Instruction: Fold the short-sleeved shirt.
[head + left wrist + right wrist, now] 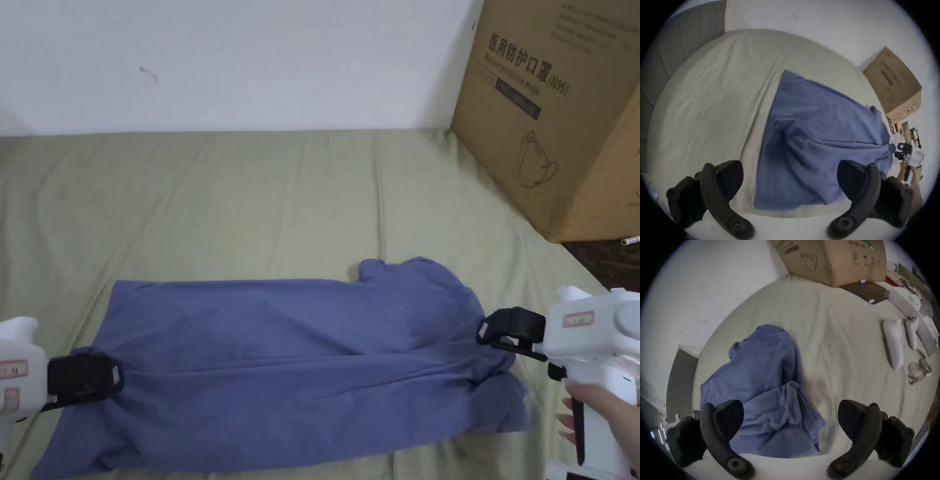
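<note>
Your shirt [294,369] lies spread lengthwise on the green sheet [250,200], hem at 9 o'clock, collar end at 3. Your left gripper [94,375] sits at the hem edge, jaws spread wide, gripping nothing. Your right gripper [500,334] sits at the bunched collar end, jaws likewise spread. A box [562,112] stands at 2 o'clock.

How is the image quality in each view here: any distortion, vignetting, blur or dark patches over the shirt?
Head view: straight lines, soft even light, blue shirt sharp. Left gripper view: strong fisheye curvature, black vignette corners, left hand-held gripper dark and underexposed, cardboard box slightly soft. Right gripper view: same fisheye and vignette, bedsheet washed pale, right hand-held gripper nearly black.
</note>
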Demonstrator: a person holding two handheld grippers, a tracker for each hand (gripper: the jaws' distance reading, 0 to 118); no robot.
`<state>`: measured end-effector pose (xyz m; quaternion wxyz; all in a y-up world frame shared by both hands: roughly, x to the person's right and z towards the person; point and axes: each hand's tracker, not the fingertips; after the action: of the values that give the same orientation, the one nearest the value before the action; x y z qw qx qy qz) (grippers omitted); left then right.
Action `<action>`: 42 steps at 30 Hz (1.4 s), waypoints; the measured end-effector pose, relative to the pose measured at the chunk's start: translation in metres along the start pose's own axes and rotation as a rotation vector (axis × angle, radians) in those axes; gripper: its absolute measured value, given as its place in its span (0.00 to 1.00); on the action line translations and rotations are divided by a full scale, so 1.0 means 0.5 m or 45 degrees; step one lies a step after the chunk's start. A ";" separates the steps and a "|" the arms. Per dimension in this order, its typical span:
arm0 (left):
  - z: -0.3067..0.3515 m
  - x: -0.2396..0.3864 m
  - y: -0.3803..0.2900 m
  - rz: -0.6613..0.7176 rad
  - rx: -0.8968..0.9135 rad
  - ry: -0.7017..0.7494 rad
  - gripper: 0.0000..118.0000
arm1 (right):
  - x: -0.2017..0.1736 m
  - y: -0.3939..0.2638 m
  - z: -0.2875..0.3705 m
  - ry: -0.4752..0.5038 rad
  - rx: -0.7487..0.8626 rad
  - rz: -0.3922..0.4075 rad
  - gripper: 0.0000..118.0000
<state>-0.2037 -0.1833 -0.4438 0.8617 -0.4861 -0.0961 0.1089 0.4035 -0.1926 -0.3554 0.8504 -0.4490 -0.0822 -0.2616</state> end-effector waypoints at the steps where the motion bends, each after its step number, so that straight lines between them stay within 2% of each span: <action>1: 0.032 0.002 -0.020 -0.027 0.054 -0.002 0.99 | -0.002 -0.018 0.029 0.005 0.040 0.032 0.98; 5: 0.143 0.024 -0.109 -0.117 0.192 -0.031 0.98 | -0.010 -0.110 0.138 0.029 0.120 0.124 0.98; 6: 0.173 0.029 -0.136 -0.127 0.214 -0.038 0.93 | -0.011 -0.134 0.160 0.046 0.133 0.134 0.96; 7: 0.196 0.033 -0.158 -0.120 0.234 -0.045 0.81 | -0.014 -0.158 0.182 0.062 0.169 0.147 0.91; 8: 0.217 0.035 -0.178 -0.116 0.247 -0.050 0.56 | -0.015 -0.179 0.204 0.096 0.200 0.151 0.78; 9: 0.224 0.029 -0.193 -0.111 0.246 -0.047 0.10 | -0.016 -0.200 0.224 0.131 0.237 0.142 0.37; 10: 0.232 0.033 -0.207 -0.099 0.245 -0.023 0.00 | -0.024 -0.211 0.229 0.117 0.225 0.149 0.00; 11: 0.244 0.031 -0.216 -0.096 0.255 -0.011 0.00 | -0.026 -0.226 0.238 0.103 0.223 0.147 0.00; 13: 0.231 -0.012 -0.205 -0.076 0.240 -0.028 0.00 | -0.026 -0.235 0.244 0.135 0.217 0.128 0.00; 17: 0.181 -0.011 -0.166 -0.014 0.171 0.013 0.01 | -0.042 -0.236 0.236 0.137 0.199 0.130 0.00; 18: 0.157 -0.021 -0.151 -0.004 0.158 0.016 0.08 | -0.030 -0.222 0.224 0.144 0.191 0.123 0.00; 19: 0.128 -0.030 -0.136 0.004 0.132 0.033 0.25 | -0.030 -0.220 0.221 0.156 0.185 0.113 0.00; 20: 0.101 -0.038 -0.124 0.001 0.100 0.057 0.49 | -0.031 -0.217 0.218 0.169 0.176 0.104 0.00; 21: 0.059 -0.056 -0.109 -0.011 0.075 0.060 0.82 | -0.032 -0.214 0.214 0.178 0.167 0.100 0.00; 22: 0.022 -0.063 -0.102 -0.010 0.015 0.108 0.96 | -0.029 -0.208 0.208 0.179 0.161 0.100 0.00; 23: -0.007 -0.067 -0.100 -0.015 -0.026 0.155 1.00 | -0.031 -0.207 0.206 0.178 0.157 0.102 0.00; 28: -0.137 -0.091 -0.102 -0.079 -0.191 0.279 0.98 | -0.029 -0.191 0.187 0.154 0.137 0.150 0.00; 29: -0.134 -0.081 -0.112 -0.092 -0.211 0.281 0.97 | -0.028 -0.186 0.183 0.134 0.138 0.167 0.00; 30: -0.114 -0.066 -0.108 -0.146 -0.136 0.304 0.97 | -0.033 -0.185 0.184 0.102 0.142 0.189 0.00; 31: -0.100 -0.056 -0.105 -0.180 -0.115 0.292 0.91 | -0.030 -0.178 0.180 0.076 0.144 0.204 0.00; 32: -0.083 -0.042 -0.102 -0.233 -0.078 0.284 0.79 | -0.024 -0.169 0.173 0.052 0.145 0.219 0.00; 34: -0.038 -0.009 -0.108 -0.314 -0.041 0.250 0.14 | -0.019 -0.156 0.158 0.037 0.136 0.225 0.00; 35: -0.025 -0.005 -0.104 -0.331 -0.048 0.232 0.03 | -0.012 -0.143 0.141 0.032 0.116 0.218 0.00; 36: -0.012 0.000 -0.098 -0.309 -0.041 0.254 0.03 | -0.006 -0.130 0.120 0.031 0.100 0.216 0.00; 37: 0.007 0.001 -0.096 -0.299 -0.034 0.246 0.03 | -0.002 -0.118 0.102 0.016 0.082 0.220 0.03; 38: 0.020 -0.002 -0.089 -0.262 -0.011 0.207 0.03 | 0.030 -0.095 0.058 -0.022 0.036 0.227 0.24; 39: 0.029 -0.002 -0.086 -0.252 0.009 0.200 0.03 | 0.032 -0.082 0.034 -0.066 -0.007 0.243 0.72; 40: 0.038 0.000 -0.082 -0.256 0.014 0.204 0.03 | 0.036 -0.070 0.002 -0.100 -0.049 0.252 0.96; 42: 0.047 0.000 -0.075 -0.265 0.016 0.208 0.03 | 0.043 -0.054 -0.038 -0.121 -0.060 0.241 0.99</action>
<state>-0.2066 -0.1831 -0.3999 0.8763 -0.4754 -0.0749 -0.0205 0.4061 -0.2285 -0.3389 0.8557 -0.4865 -0.0735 -0.1604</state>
